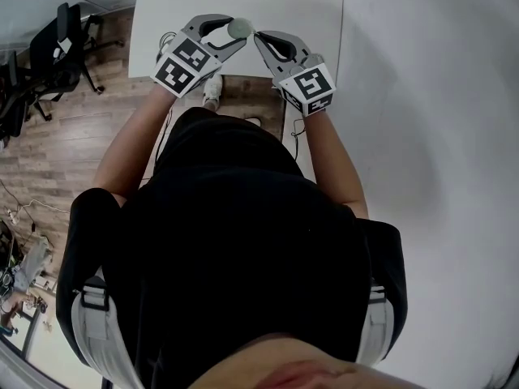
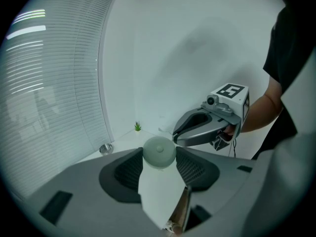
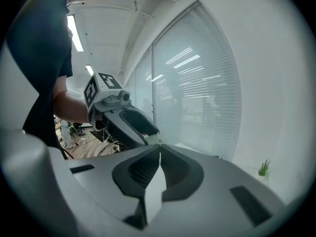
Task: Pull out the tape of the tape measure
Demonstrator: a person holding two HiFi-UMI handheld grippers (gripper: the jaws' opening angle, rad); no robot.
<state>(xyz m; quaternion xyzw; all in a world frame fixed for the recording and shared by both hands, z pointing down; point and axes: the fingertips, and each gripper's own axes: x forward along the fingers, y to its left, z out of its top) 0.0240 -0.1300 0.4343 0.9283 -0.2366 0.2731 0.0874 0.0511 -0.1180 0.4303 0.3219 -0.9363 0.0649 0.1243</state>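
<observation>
The tape measure [image 1: 240, 28] is a small round pale green case, held over the near edge of the white table [image 1: 292, 6]. My left gripper [image 1: 235, 36] is shut on it; in the left gripper view the case [image 2: 159, 153] sits between the two dark pads. My right gripper [image 1: 256, 38] comes in from the right with its tips right beside the case. In the right gripper view its jaws [image 3: 159, 147] are pressed together. No pulled-out tape or tape end can be made out between them or at the case.
A small green plant [image 2: 137, 126] and a metal bowl [image 2: 105, 148] stand at the table's far side by the blinds. Office chairs [image 1: 49, 55] stand on the wooden floor at the left. A white wall runs along the right.
</observation>
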